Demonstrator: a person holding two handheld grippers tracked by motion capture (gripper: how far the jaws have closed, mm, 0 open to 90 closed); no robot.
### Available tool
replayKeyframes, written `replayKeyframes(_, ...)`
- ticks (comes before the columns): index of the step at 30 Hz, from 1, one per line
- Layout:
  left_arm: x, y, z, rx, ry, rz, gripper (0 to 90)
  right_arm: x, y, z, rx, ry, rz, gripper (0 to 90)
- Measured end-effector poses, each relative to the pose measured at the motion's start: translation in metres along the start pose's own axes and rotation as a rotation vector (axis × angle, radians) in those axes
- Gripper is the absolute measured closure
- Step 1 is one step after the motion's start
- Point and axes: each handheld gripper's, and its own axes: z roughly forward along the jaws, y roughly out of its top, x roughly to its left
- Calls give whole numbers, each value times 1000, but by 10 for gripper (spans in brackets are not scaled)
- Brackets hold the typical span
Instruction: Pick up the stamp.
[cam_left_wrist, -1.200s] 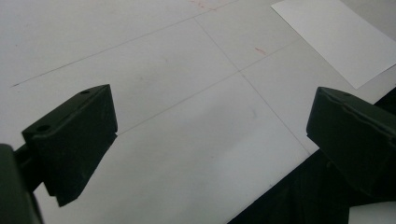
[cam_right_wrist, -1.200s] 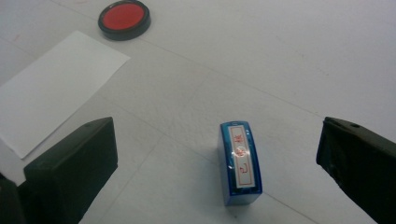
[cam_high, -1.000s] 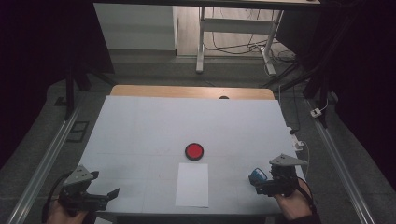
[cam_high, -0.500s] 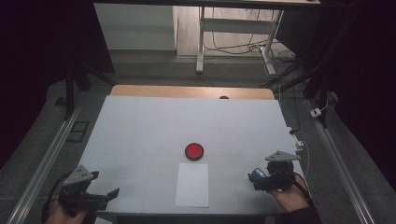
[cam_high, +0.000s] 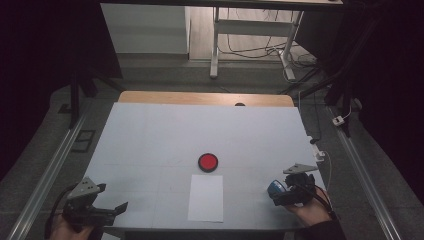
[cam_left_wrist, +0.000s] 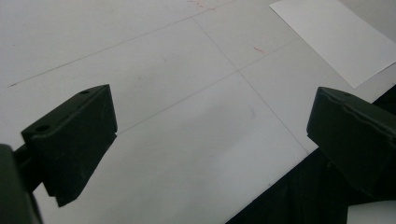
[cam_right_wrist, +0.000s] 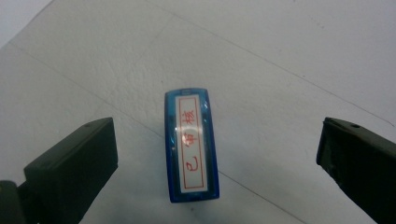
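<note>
Two tongs: one in each of the person's hands, both near the sheet of paper (cam_high: 206, 197), one on either side of it.
Desk (cam_high: 150, 140): white top with faint ruled lines, a strip of bare wood along its far edge.
Paper: a white sheet lying flat by the near edge of the desk; in the left gripper view one corner of it (cam_left_wrist: 336, 37) shows at the upper right.
Red disc (cam_high: 208, 161): a round red thing with a dark rim, flat on the desk just beyond the far edge of the paper, not touching it.
Blue stamp (cam_right_wrist: 191, 145): a small blue block to the right of the paper, apart from it; its top face is a white label with red characters inside a red frame. It stands on the desk between the right jaws, and neither jaw touches it.
Right tongs (cam_high: 280, 192): jaws wide apart, one on each side of the stamp with clear gaps; a grey plate sits on top and a hand holds the body from below.
Left tongs (cam_high: 117, 210): to the left of the paper, well apart from it, over the near edge of the desk; jaws spread apart with only bare desk between them (cam_left_wrist: 210, 140).
Beyond the desk: grey floor, white frame legs, loose cables.
</note>
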Motion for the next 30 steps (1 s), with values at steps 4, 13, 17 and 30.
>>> replayKeyframes(4, 0, 0, 0, 0, 0, 0, 20, 2, 1, -4, 13, 10, -23, 183)
replayKeyframes(13, 0, 0, 0, 1, -2, 0, 20, 1, 2, -8, 27, 61, -15, 558)
replayKeyframes(17, 0, 0, 0, 0, -3, 2, 20, 1, 2, -8, 33, 67, -22, 689)
replayKeyframes(30, 0, 0, 0, 0, -6, -3, 21, 2, 3, -15, 7, 93, -42, 700)
